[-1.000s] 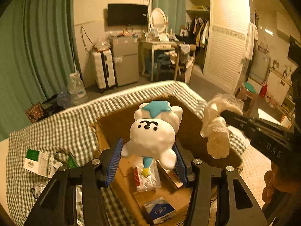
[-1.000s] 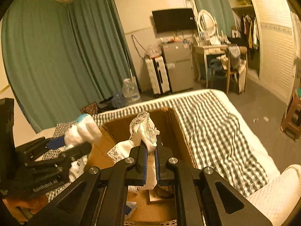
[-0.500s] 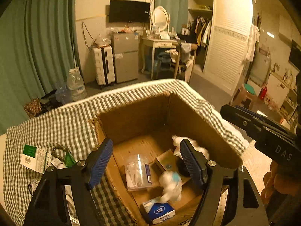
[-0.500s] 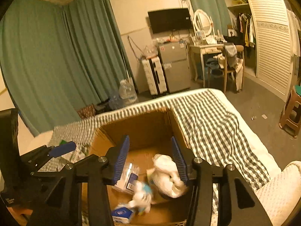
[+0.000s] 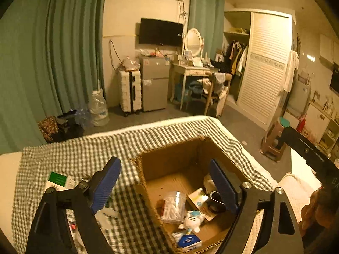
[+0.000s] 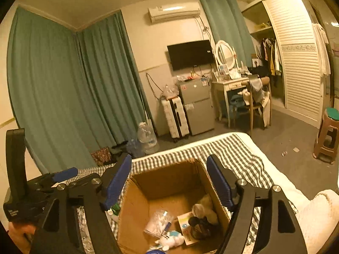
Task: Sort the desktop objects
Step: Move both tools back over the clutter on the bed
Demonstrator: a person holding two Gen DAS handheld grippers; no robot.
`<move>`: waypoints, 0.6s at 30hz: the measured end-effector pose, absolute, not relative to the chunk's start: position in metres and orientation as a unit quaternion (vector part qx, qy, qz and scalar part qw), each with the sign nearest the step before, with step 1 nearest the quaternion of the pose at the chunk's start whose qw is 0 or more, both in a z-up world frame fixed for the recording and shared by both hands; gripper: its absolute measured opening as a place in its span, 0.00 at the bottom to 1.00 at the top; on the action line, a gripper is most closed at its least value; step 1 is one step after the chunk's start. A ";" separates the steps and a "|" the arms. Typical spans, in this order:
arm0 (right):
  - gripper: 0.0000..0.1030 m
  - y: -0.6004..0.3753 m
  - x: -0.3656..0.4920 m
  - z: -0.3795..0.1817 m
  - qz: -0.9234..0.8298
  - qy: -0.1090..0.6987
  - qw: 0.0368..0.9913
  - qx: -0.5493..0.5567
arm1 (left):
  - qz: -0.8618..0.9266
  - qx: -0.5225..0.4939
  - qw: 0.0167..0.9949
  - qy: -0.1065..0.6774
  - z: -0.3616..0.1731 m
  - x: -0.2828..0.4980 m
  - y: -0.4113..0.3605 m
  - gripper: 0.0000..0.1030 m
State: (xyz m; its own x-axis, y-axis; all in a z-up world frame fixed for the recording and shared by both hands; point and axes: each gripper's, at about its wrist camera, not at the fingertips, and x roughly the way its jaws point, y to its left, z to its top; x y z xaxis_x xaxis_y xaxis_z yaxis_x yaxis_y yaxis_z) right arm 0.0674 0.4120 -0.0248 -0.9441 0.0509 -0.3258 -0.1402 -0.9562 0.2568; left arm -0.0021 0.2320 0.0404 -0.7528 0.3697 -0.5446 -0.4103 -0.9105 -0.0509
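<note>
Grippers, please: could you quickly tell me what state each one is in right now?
Left gripper: jaws opening, nothing between them.
Right gripper: jaws opening, nothing between them.

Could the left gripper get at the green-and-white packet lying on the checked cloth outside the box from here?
Probably yes. The left gripper has nothing between its jaws, which are opening, and the green-and-white packet lies uncovered on the checked cloth, left of the cardboard box, with nothing over it.
</note>
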 end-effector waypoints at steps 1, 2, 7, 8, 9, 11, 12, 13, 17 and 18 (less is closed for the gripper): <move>0.75 0.410 0.068 -0.023 0.977 0.137 0.049 -0.158 | 0.938 -0.279 0.203 0.037 0.045 -0.002 0.228 0.91; 0.81 0.406 0.068 -0.020 0.977 0.135 0.051 -0.156 | 0.940 -0.276 0.197 0.037 0.048 0.000 0.224 0.94; 1.00 0.383 0.076 0.001 0.981 0.139 0.037 -0.126 | 0.950 -0.258 0.174 0.027 0.069 0.012 0.193 1.00; 1.00 0.376 0.078 0.006 0.983 0.142 0.025 -0.117 | 0.953 -0.252 0.168 0.024 0.073 0.015 0.185 1.00; 1.00 0.372 0.081 0.009 0.984 0.141 0.018 -0.110 | 0.956 -0.246 0.160 0.022 0.077 0.019 0.177 1.00; 1.00 0.356 0.083 0.017 0.986 0.133 0.009 -0.095 | 0.960 -0.239 0.146 0.023 0.083 0.024 0.164 1.00; 1.00 0.351 0.083 0.019 0.987 0.130 0.007 -0.093 | 0.961 -0.237 0.140 0.026 0.085 0.026 0.158 1.00; 1.00 0.345 0.082 0.021 0.987 0.129 0.006 -0.093 | 0.962 -0.234 0.135 0.031 0.087 0.028 0.153 1.00; 1.00 0.323 0.083 0.025 0.986 0.142 0.003 -0.086 | 0.970 -0.214 0.104 0.049 0.096 0.035 0.121 1.00; 1.00 0.319 0.083 0.026 0.986 0.144 0.001 -0.082 | 0.971 -0.212 0.098 0.050 0.097 0.037 0.114 1.00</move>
State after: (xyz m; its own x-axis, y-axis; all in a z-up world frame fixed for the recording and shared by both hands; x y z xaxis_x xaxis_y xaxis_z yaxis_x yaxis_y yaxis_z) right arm 0.0831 0.3187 0.0259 -0.9866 -0.0213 -0.1616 -0.0257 -0.9586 0.2836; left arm 0.0367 0.1144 0.0970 -0.8911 0.1688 -0.4213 -0.2109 -0.9760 0.0549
